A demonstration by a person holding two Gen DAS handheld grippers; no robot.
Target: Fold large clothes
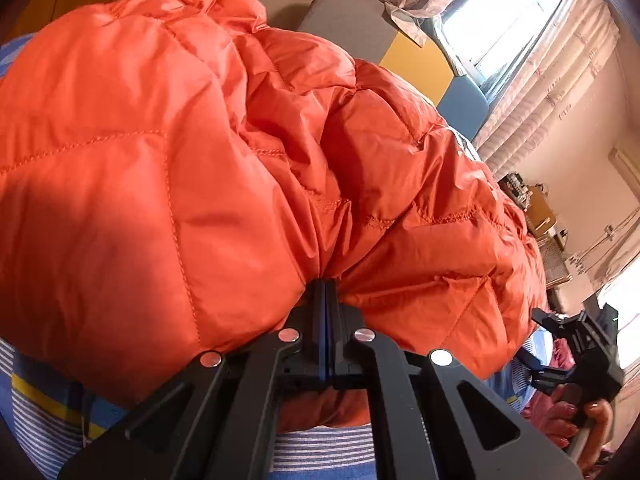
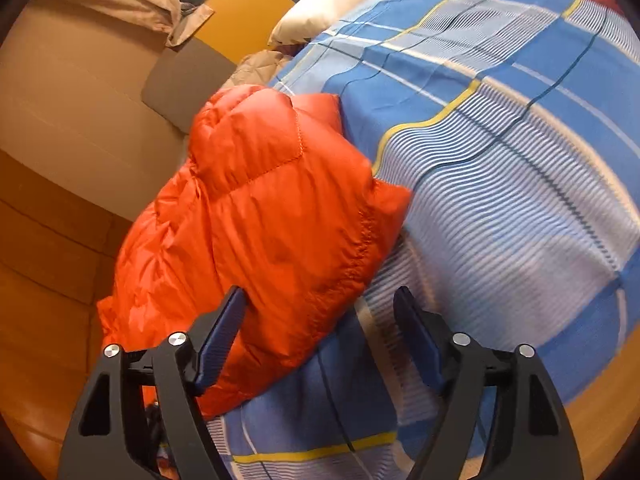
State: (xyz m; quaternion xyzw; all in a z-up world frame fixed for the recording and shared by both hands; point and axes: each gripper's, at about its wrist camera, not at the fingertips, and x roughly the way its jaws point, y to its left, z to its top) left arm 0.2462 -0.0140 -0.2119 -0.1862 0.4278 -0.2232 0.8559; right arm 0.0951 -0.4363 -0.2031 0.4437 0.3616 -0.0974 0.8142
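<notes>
The orange puffer jacket (image 1: pixel 224 152) lies bunched on the plaid bedsheet (image 2: pixel 500 128). The left gripper (image 1: pixel 327 280) pinches a gathered fold of it; the right gripper (image 2: pixel 320 304) hovers with fingers wide. Slippery, puffy fabric could slide free, so the fold may spring back.

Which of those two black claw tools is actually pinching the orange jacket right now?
The left gripper: its jaws are shut on a bunch of the orange jacket. The right gripper stands wide open, gripping nothing.
</notes>
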